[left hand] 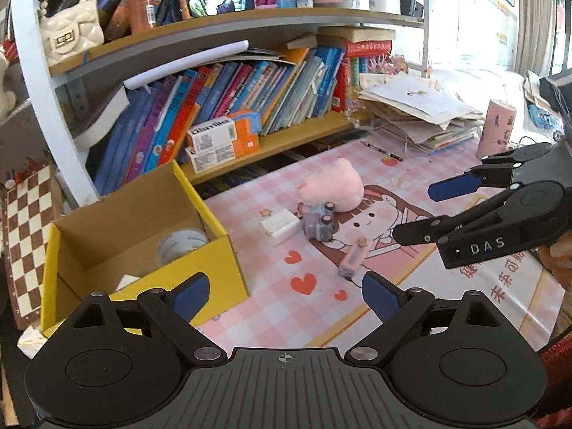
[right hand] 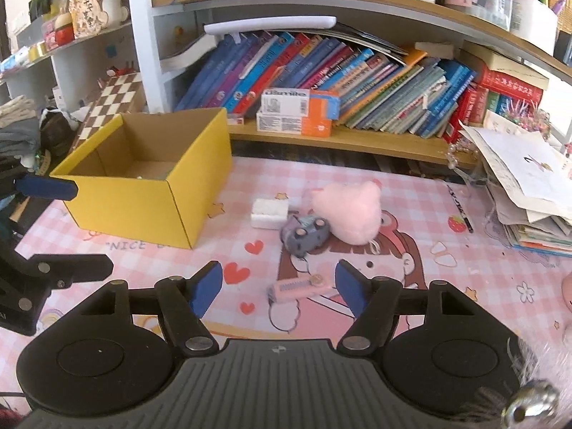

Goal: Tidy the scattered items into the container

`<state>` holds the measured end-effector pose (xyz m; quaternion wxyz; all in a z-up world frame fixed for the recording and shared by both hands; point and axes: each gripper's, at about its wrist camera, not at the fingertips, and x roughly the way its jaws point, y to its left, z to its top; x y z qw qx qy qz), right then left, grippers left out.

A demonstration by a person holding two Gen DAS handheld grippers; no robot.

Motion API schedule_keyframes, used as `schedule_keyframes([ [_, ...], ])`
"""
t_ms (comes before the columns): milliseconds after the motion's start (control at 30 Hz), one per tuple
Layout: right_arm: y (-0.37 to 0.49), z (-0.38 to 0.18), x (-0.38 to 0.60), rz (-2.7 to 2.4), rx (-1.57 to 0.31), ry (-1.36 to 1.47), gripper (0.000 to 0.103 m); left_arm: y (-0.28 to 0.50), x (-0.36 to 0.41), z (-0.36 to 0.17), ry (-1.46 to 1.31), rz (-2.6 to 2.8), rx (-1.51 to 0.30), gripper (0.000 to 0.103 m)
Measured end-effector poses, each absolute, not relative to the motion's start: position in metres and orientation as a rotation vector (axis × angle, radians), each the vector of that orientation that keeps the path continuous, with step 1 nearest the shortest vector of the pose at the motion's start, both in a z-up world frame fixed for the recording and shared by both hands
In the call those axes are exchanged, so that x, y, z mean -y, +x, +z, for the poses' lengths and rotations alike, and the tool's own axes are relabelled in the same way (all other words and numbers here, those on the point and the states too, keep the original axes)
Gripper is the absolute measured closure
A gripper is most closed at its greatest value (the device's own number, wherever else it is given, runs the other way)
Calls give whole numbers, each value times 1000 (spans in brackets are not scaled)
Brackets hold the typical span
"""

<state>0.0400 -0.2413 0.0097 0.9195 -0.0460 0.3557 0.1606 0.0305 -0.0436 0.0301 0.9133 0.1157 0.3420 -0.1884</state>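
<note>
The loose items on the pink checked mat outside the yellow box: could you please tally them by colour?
Pink: 2, fluffy pink plush toy, flat pink rectangular eraser
White: 1, white foam block
Purple-grey: 1, purple-grey toy car
Black: 1, black pen
Total: 5

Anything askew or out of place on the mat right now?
Yes. The toy car lies tipped over, wheels showing, against the pink plush. A white block and a small pink case lie loose on the mat, outside the yellow box. A tape roll is already in it. No damage or spills visible.

Open right hand-held gripper hovers over pink eraser on mat
</note>
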Motion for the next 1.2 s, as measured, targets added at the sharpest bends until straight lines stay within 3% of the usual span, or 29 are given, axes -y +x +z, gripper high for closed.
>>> schedule_keyframes([
  [1200, 77, -41, 297, 196, -828, 5, 30, 87, 97, -12, 257, -441, -830, 9],
])
